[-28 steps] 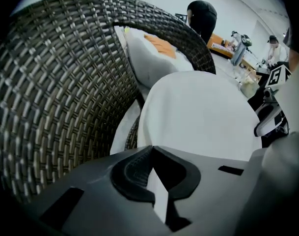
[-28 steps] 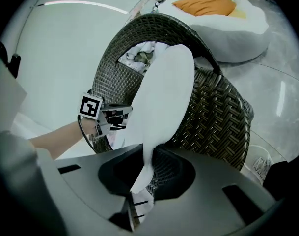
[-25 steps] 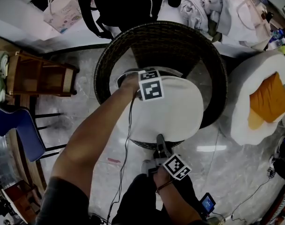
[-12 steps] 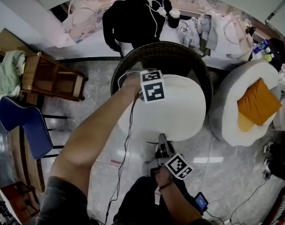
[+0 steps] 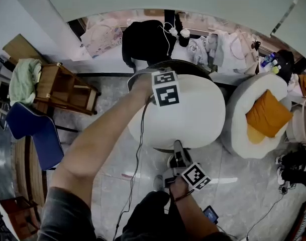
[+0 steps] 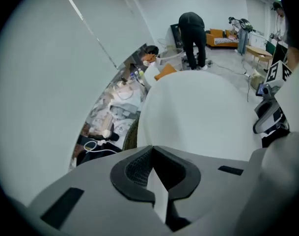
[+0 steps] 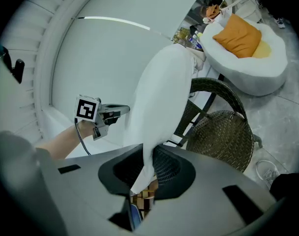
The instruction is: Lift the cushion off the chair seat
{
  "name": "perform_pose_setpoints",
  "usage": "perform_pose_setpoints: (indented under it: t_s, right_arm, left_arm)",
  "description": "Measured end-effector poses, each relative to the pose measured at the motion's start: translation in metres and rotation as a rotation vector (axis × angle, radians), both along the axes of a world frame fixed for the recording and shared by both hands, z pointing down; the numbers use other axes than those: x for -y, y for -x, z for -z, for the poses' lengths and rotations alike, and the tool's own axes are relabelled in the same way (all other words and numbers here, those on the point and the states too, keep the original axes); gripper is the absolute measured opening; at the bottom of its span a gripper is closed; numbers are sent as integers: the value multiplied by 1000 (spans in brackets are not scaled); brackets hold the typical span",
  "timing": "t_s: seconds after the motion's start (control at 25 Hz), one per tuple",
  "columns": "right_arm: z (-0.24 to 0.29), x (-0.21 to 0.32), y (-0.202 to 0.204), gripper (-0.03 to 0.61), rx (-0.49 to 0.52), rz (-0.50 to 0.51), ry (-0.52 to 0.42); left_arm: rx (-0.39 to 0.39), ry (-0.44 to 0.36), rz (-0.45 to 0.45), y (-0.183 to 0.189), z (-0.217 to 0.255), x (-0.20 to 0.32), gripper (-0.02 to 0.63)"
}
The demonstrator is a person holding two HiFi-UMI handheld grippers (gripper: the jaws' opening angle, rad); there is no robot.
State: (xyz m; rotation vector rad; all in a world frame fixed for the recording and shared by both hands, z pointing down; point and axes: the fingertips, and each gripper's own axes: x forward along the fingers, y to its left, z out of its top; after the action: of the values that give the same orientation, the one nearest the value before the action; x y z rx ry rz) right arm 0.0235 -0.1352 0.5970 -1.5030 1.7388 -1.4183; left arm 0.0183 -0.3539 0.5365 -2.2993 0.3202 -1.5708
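The white cushion (image 5: 185, 114) is held up between the two grippers, clear of the wicker chair (image 7: 225, 132). In the right gripper view the chair's empty woven seat is seen at 4 o'clock of the cushion, lower down and apart from it. In the head view only a dark strip of the chair's rim is seen past the cushion's 12 o'clock edge.

The left gripper (image 6: 156, 178) is closed tight on the cushion's rim, with a thin strip of white fabric pinched between its pads. In the head view this grip is placed at about 10 o'clock on the cushion. The left forearm (image 5: 97, 144) is stretched out long and bare from 7 o'clock of the frame. The left hand (image 5: 142, 87) is wrapped round the handle just beside the marker cube (image 5: 166, 88).

The right gripper (image 7: 144, 178) is clamped on a fold of the cushion's near edge, at 6 o'clock in the head view. The right hand (image 5: 180, 187) is kept close to the body, with the wrist bent upward toward the cushion.

A round white armchair (image 5: 253, 139) with an orange pillow (image 5: 267, 115) is seen at 3 o'clock of the cushion.
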Motion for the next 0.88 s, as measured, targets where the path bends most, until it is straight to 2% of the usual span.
perform_pose_setpoints:
  t_s: [0.16, 0.68, 0.88]
  right_arm:
    - [40, -3, -4, 52, -15, 3, -48]
    - [184, -18, -13, 52, -11, 33, -208]
    - [225, -15, -25, 52, -48, 43, -222]
  left_arm:
    - [-5, -79, -1, 0, 57, -8, 6]
    - [-32, -257, 41, 1, 227, -35, 6]
    - [-46, -312, 54, -3, 284, -37, 6]
